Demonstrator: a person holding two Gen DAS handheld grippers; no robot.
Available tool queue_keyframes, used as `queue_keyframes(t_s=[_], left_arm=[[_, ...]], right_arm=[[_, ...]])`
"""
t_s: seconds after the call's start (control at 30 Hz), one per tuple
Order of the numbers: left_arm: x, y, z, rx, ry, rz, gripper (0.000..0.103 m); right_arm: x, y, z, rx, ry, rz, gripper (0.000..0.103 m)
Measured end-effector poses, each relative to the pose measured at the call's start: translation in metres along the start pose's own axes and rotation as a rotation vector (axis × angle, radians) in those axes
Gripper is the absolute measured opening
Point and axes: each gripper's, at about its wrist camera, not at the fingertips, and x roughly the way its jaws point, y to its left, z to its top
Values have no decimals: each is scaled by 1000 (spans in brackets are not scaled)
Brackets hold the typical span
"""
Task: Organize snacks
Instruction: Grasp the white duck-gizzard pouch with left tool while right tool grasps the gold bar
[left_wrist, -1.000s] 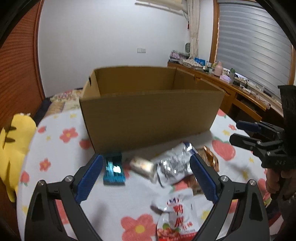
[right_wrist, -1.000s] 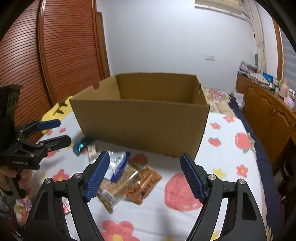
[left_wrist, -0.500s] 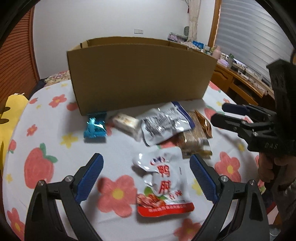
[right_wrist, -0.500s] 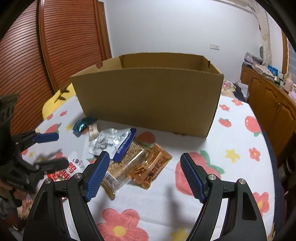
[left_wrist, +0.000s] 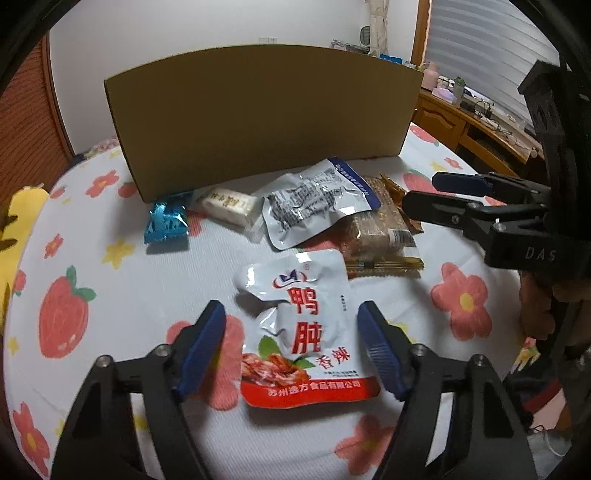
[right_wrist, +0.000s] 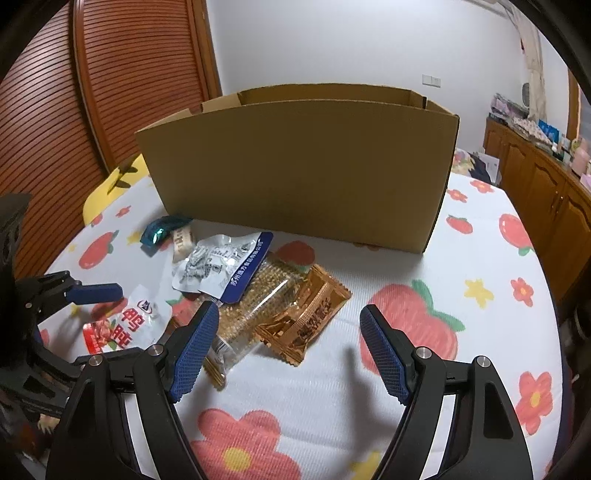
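A brown cardboard box (left_wrist: 258, 122) stands at the back of the table; it also shows in the right wrist view (right_wrist: 295, 166). Snacks lie in front of it: a white-and-red pouch (left_wrist: 306, 325), a silver-and-blue pouch (left_wrist: 317, 199), a white nougat bar (left_wrist: 229, 203), a blue foil candy (left_wrist: 166, 221), a clear cracker pack (right_wrist: 255, 306) and an orange pack (right_wrist: 306, 317). My left gripper (left_wrist: 291, 347) is open, its fingers on either side of the white-and-red pouch. My right gripper (right_wrist: 288, 343) is open, low over the cracker and orange packs.
The table has a white cloth with strawberries and flowers (right_wrist: 424, 314). A yellow plush (left_wrist: 18, 221) lies at the left edge. A wooden cabinet (right_wrist: 535, 177) with clutter runs along the right wall. A slatted wooden door (right_wrist: 92, 92) is at the left.
Both grippers have come down and forward toward the snacks. My left gripper now straddles the white-and-red pouch. My right gripper has closed in on the cracker and orange packs.
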Motion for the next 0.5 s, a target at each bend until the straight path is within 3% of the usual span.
queue_keyframes(t_s=[0.2, 0.33, 0.37, 0.4, 0.5], left_arm=[[0, -2, -1, 19, -8, 27, 57], [-2, 2, -3, 8, -16, 13, 56], [-3, 3, -3, 2, -17, 10, 53], [-4, 5, -3, -3, -21, 17, 42], [-5, 11, -2, -30, -23, 1, 41]], right_arm=[[0, -9, 4, 36, 1, 16, 80], [5, -17, 6, 76, 26, 39, 71], [7, -18, 6, 85, 32, 46, 68], [9, -20, 6, 96, 41, 52, 66], [14, -23, 6, 120, 66, 59, 57]])
